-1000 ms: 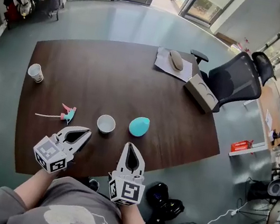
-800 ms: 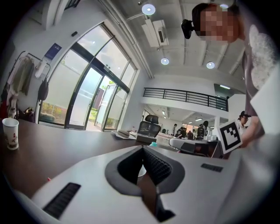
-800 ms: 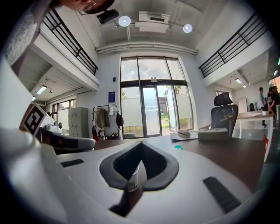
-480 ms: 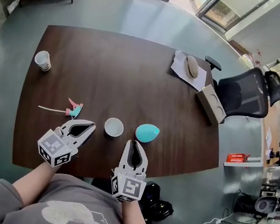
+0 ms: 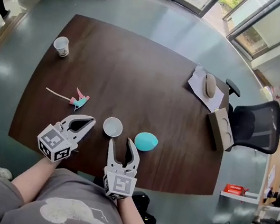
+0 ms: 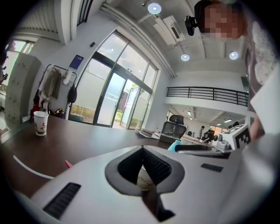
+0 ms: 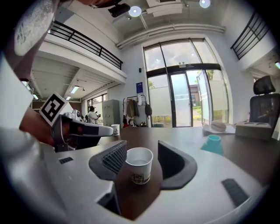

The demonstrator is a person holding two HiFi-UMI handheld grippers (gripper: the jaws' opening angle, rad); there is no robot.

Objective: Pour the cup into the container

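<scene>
Points right gripper (image 5: 121,143), jaws just opened about halfway and pinching nothing, at paper cup (image 5: 112,127) upright on table (image 5: 134,81) just ahead (teal container (image 5: 146,141) close beside it). Holds left gripper (image 5: 92,120) shut, empty.

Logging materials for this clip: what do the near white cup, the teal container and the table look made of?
White cup: likely paper, matte, thin rolled rim and printed side. Teal container: probably plastic or silicone, smooth uniform colour. Table: dark wood-look top, faint sheen; veneer or laminate unclear.
</scene>
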